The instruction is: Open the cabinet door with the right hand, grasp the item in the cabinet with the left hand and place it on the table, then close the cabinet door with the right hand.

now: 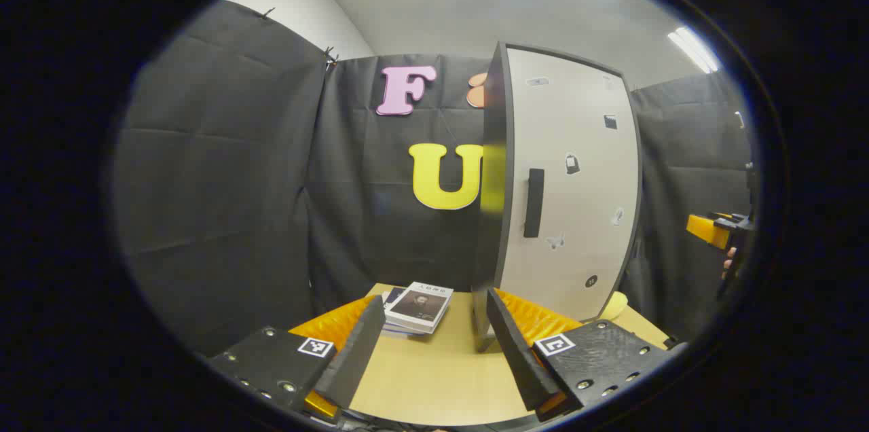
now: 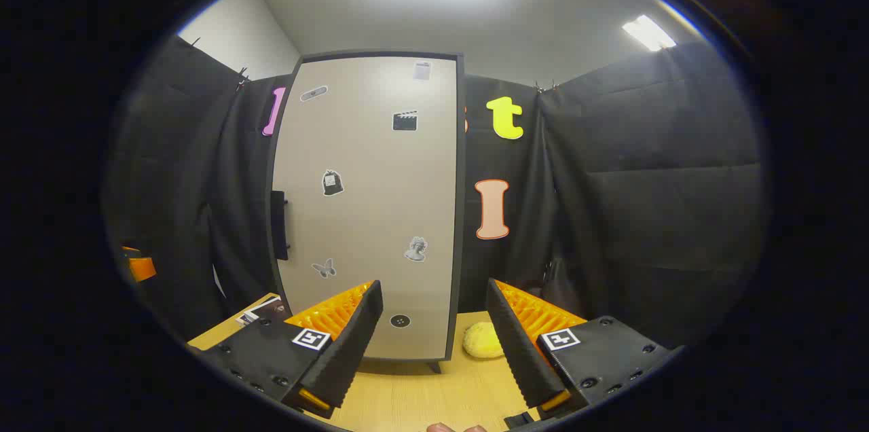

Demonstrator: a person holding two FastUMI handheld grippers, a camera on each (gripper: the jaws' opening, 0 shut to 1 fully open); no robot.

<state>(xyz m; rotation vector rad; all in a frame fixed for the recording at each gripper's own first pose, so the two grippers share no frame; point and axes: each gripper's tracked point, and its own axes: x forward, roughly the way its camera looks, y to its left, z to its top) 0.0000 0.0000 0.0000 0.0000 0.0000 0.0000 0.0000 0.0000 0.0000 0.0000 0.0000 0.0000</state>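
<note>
The cabinet [image 2: 370, 208] stands tall on the wooden surface [image 2: 414, 394], straight ahead of the right tongs [image 2: 431, 333] and rising well above them; its pale door [image 1: 567, 181] is shut flush, dotted with small stickers. From the left tongs [image 1: 434, 344] the same cabinet sits ahead and to the right, seen at an angle so its dark side panel shows. The dark handle [image 1: 533, 202] runs upright near the door's left edge, above the left tongs' right finger (in the right gripper view it sits up and left of those tongs [image 2: 278, 225]).

A small stack of books [image 1: 415, 310] lies flat on the surface just beyond the left tongs' fingertips, left of the cabinet. A round yellow sponge-like lump [image 2: 483, 339] rests by the cabinet's right foot, just ahead of the right tongs between their fingers.

Both pairs of tongs are spread apart with nothing between them. The item inside the cabinet is hidden behind the closed door.
</note>
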